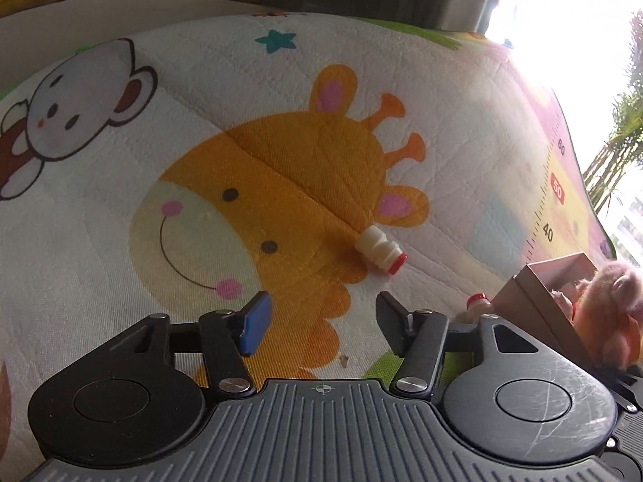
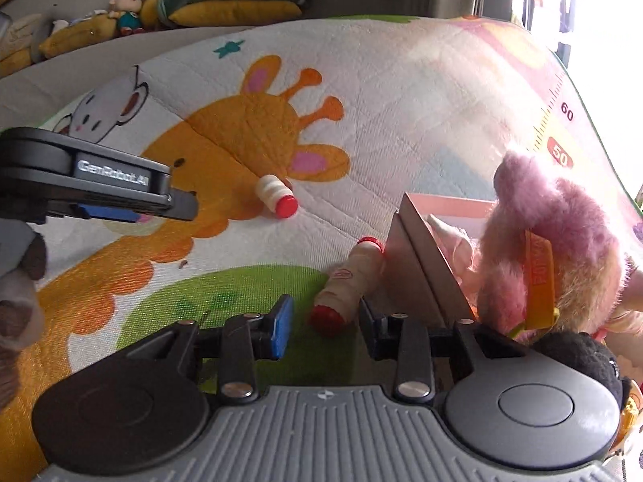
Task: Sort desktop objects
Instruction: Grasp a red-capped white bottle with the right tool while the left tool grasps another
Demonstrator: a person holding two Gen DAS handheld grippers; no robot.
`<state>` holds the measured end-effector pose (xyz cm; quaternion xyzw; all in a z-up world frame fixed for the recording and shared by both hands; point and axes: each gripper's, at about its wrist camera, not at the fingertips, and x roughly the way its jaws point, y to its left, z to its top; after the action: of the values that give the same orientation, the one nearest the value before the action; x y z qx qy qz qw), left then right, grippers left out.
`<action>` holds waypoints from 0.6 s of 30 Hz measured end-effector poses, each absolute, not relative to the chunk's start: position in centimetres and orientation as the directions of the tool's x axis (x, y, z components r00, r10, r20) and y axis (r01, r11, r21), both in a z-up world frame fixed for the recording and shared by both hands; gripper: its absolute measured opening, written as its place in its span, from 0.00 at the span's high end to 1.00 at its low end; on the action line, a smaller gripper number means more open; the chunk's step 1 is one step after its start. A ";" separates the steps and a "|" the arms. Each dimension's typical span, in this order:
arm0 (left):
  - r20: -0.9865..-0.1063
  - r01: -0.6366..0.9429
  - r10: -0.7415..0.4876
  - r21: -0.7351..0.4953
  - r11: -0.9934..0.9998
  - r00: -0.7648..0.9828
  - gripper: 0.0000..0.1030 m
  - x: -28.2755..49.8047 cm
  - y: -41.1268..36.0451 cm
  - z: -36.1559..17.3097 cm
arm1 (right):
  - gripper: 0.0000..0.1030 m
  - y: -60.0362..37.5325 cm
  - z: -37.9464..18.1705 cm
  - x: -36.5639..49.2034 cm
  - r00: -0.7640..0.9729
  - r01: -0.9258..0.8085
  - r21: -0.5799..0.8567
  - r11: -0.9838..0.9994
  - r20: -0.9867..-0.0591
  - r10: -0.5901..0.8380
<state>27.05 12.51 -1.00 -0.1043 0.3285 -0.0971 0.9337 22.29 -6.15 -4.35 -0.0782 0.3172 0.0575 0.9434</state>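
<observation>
Right hand-held gripper, spread and empty, faces tan bottle touching box.

My left wrist camera looks forward and down along its fingers, close over the play mat, facing the printed giraffe head nearly square on. My right wrist camera also tilts down over the mat, set nearer the pink box than the giraffe head, which sits further off and left of centre. The two views share the giraffe head, the small white bottle beside its ear, the ruler print, the box corner and the pink plush toy. The right view also catches the left gripper from the side, left of the giraffe.
</observation>
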 end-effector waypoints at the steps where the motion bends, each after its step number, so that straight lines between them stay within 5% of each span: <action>1: -0.589 0.133 -0.257 -0.247 0.960 0.766 0.22 27.2 12.5 -0.8 | 0.66 -6.0 -4.5 22.7 0.792 -0.146 -0.113 0.983 -0.609 0.048; 5: -0.569 0.208 -0.259 -0.155 0.966 0.781 0.14 28.1 11.8 -0.3 | 0.65 -5.4 -4.8 23.8 0.800 -0.129 -0.134 0.983 -0.599 0.023; 8: -0.560 0.254 -0.261 -0.092 0.963 0.786 0.10 29.3 11.1 -0.5 | 0.76 -5.2 -5.3 23.7 0.795 -0.165 -0.133 0.977 -0.605 0.052; 18: -0.613 0.333 -0.321 -0.098 0.938 0.722 0.10 34.9 7.9 -2.9 | 0.76 -8.1 -4.5 19.3 0.708 -0.373 0.016 0.928 -0.642 0.295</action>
<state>34.85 7.87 -2.89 0.0097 0.3288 -0.1762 0.9278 19.29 -8.12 -4.47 -0.0576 0.3367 0.1811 0.9222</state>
